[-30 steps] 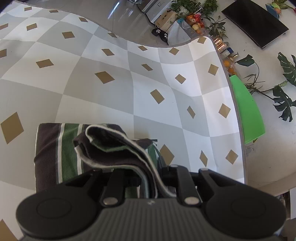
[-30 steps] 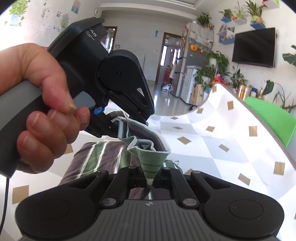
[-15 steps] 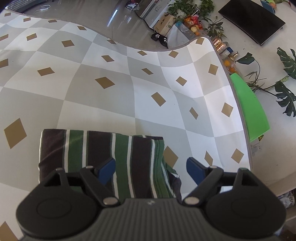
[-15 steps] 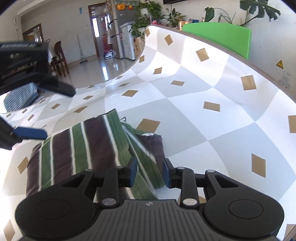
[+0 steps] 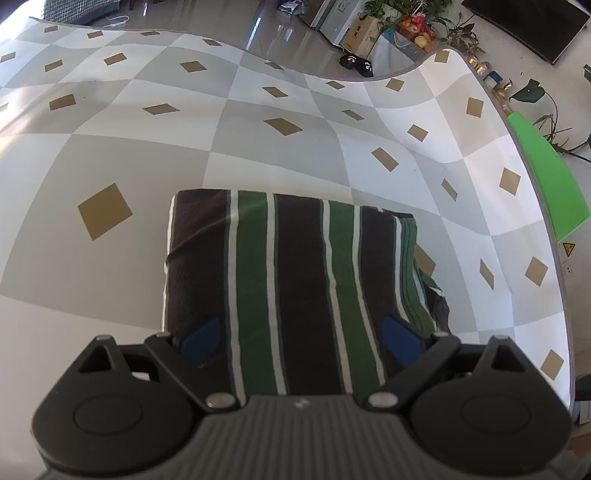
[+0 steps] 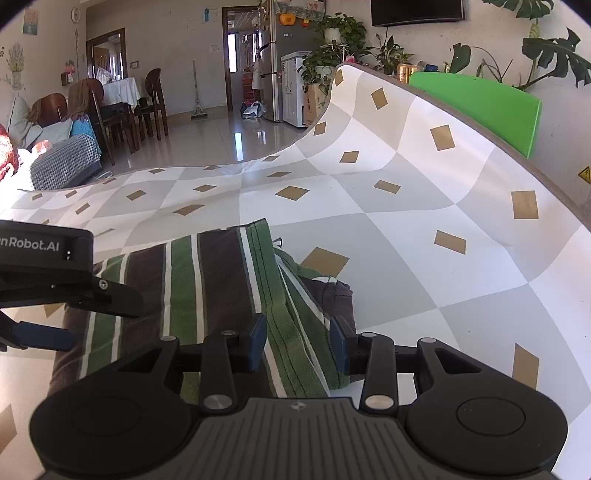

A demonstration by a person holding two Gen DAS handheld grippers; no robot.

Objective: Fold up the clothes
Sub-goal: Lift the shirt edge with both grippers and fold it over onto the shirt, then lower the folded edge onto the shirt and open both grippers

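Both tongs, left and right, tilt down over the folded garment, jaws opening.

Folded striped garment's near edge hidden under gripper bodies; lower layers unseen.

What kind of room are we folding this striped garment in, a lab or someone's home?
Most likely a home, an open living and dining area. Beyond the checked tablecloth stand a dining table with wooden chairs, a fridge, potted plants and a wall-mounted TV.

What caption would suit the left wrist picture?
Left gripper, jaws opening, above a folded striped garment on the checked tablecloth.
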